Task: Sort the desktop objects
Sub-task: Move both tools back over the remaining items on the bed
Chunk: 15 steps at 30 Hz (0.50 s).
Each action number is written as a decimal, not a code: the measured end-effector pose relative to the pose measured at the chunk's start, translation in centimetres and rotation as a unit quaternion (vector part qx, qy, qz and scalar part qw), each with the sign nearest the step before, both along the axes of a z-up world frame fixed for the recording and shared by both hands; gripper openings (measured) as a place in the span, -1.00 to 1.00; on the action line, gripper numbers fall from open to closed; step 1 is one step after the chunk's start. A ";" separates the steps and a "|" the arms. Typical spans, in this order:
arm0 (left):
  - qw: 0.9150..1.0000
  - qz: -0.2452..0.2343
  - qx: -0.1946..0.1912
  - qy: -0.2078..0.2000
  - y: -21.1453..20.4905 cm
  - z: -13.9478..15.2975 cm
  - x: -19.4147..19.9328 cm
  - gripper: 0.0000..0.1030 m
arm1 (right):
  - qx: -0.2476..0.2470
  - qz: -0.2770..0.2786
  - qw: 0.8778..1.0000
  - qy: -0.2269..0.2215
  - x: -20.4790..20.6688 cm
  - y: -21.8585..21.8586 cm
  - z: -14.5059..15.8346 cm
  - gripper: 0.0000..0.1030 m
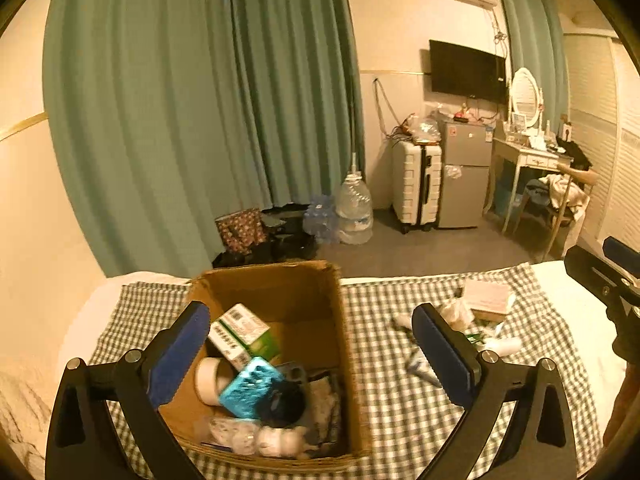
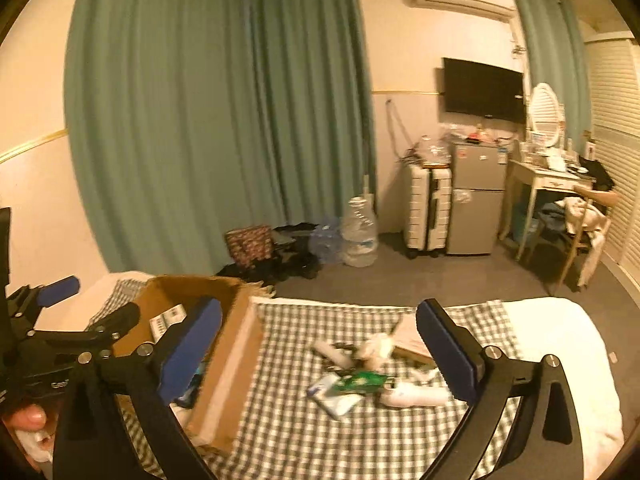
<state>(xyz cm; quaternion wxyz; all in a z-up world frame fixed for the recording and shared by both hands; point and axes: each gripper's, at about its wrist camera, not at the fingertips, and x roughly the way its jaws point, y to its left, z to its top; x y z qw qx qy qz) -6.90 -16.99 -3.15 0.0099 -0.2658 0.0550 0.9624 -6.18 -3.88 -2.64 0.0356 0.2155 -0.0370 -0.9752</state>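
Left wrist view has the left gripper (image 1: 310,354) over the open brown cardboard box (image 1: 334,360), jaws wide and empty, right gripper (image 2: 320,346) likewise spread above loose items (image 2: 360,376) awaiting sorting on the green checked cloth (image 2: 288,432).

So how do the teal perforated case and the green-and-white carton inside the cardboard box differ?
The teal perforated case is glossy with a grid of holes; the green-and-white carton is printed card with barcodes. The case lies nearer the camera, overlapping a white roll; the carton sits farther back. Both rest tilted inside the cardboard box.
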 end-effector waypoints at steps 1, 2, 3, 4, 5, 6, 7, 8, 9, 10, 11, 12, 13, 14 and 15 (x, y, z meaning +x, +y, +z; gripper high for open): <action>1.000 -0.001 0.001 0.002 0.6 -0.1 0.1 1.00 | 0.001 -0.007 1.000 0.001 0.1 0.6 0.1 0.92; 1.000 0.000 0.002 0.005 1.0 -0.1 0.1 1.00 | 0.000 -0.015 1.000 0.002 0.4 1.4 0.3 0.92; 1.000 0.001 0.004 0.007 1.5 -0.2 0.1 1.00 | 0.001 -0.021 1.000 0.003 0.5 1.9 0.4 0.92; 1.000 0.000 0.007 0.007 2.2 -0.4 0.0 1.00 | 0.002 -0.028 1.000 0.004 0.7 2.5 0.5 0.92; 1.000 -0.002 0.009 0.006 2.7 -0.5 0.0 1.00 | 0.004 -0.035 0.999 0.005 1.0 3.2 0.6 0.92; 1.000 -0.003 0.012 0.004 3.1 -0.7 -0.1 1.00 | 0.005 -0.041 0.999 0.006 1.1 3.8 0.7 0.92; 1.000 -0.005 0.015 0.002 3.7 -0.9 -0.3 1.00 | 0.006 -0.047 0.999 0.007 1.2 4.4 0.7 0.92; 1.000 -0.006 0.017 0.000 4.1 -1.0 -0.4 1.00 | 0.008 -0.053 0.999 0.006 1.3 5.0 0.7 0.92; 1.000 -0.008 0.017 -0.001 4.5 -1.1 -0.5 1.00 | 0.011 -0.058 0.998 0.006 1.4 5.6 0.8 0.92; 1.000 -0.011 0.016 -0.003 5.1 -1.2 -0.6 1.00 | 0.012 -0.062 0.998 0.006 1.5 6.1 0.8 0.93; 1.000 -0.012 0.015 -0.002 5.4 -1.3 -0.6 1.00 | 0.013 -0.066 0.998 0.006 1.6 6.8 0.7 0.95; 1.000 -0.013 0.014 0.000 5.7 -1.4 -0.7 1.00 | 0.012 -0.070 0.997 0.006 1.6 7.3 0.7 0.96; 1.000 -0.014 0.013 0.002 6.2 -1.5 -0.7 1.00 | 0.011 -0.075 0.997 0.005 1.7 8.0 0.5 0.96; 1.000 -0.014 0.012 0.002 6.5 -1.6 -0.8 1.00 | 0.011 -0.079 0.997 0.004 1.6 8.4 0.4 0.97; 1.000 -0.014 0.013 0.001 6.7 -1.7 -0.9 1.00 | 0.011 -0.084 0.996 0.003 1.7 8.9 0.2 0.98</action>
